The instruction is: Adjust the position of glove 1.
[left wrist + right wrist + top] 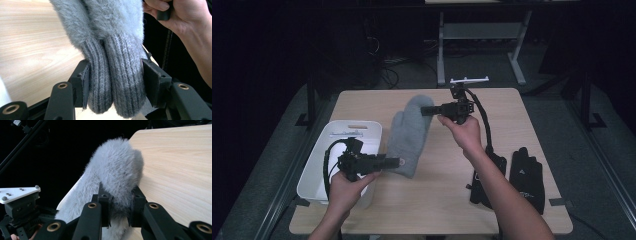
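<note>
You are holding a grey fuzzy mitten point(408, 134) stretched between your two tools, above the wooden bench point(437, 185). Your left hand-held gripper point(393, 162) is clamping the ribbed knit cuff: in the left gripper view the cuff is sitting doubled between the two black pads, both pressing on it, and its lower edge is hanging below them. Your right hand-held gripper point(426, 110) is pinching the fluffy fingertip end with its jaws nearly closed; in the right gripper view the fur is bulging over the pads and hiding how much cloth is caught there. Part of the mitten's cuff is lying behind your left tool in the high view, and a small round patch on the cuff is too blurred to read. A white bin point(324, 150) is standing at the bench's left side, just beside your left hand point(346, 187); its inside is partly covered by the tool and its looping cable, and something pale at its far wall is too small to make out. Near the right edge, a pair of black gloves point(527, 177) is lying flat, one of them largely hidden under your right forearm; each is carrying a small white mark that is not legible. The room beyond the bench is dark, with only a grey frame's legs point(482, 45) showing.
</note>
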### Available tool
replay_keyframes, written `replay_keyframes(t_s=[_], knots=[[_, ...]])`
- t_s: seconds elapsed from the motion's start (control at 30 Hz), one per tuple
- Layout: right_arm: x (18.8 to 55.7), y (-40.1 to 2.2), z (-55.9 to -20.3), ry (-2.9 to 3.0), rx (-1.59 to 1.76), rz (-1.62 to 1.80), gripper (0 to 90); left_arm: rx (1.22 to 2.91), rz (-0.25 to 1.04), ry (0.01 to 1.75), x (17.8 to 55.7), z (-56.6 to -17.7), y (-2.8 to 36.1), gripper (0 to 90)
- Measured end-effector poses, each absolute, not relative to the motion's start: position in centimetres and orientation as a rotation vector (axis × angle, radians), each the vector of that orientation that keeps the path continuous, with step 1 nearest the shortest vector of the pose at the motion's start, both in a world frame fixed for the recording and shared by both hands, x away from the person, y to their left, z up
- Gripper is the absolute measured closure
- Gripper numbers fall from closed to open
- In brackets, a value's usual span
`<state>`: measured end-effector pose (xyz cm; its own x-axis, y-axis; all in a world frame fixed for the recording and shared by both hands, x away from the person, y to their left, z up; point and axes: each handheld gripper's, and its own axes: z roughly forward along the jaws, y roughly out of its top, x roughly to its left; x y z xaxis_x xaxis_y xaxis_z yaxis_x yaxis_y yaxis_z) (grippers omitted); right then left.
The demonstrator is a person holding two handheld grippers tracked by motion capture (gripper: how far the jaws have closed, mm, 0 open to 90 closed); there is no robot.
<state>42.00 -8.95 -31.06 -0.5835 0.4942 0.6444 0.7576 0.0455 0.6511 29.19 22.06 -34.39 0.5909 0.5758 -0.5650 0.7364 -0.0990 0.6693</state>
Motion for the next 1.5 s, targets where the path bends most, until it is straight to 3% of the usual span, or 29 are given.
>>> replay_keyframes(t_s=[1.5], knots=[[43.6,1.6,-29.7,-2.077,-1.137,-1.528,74.7,1.653,-0.156,1.183,27.3,-33.9,31.2,45.0]])
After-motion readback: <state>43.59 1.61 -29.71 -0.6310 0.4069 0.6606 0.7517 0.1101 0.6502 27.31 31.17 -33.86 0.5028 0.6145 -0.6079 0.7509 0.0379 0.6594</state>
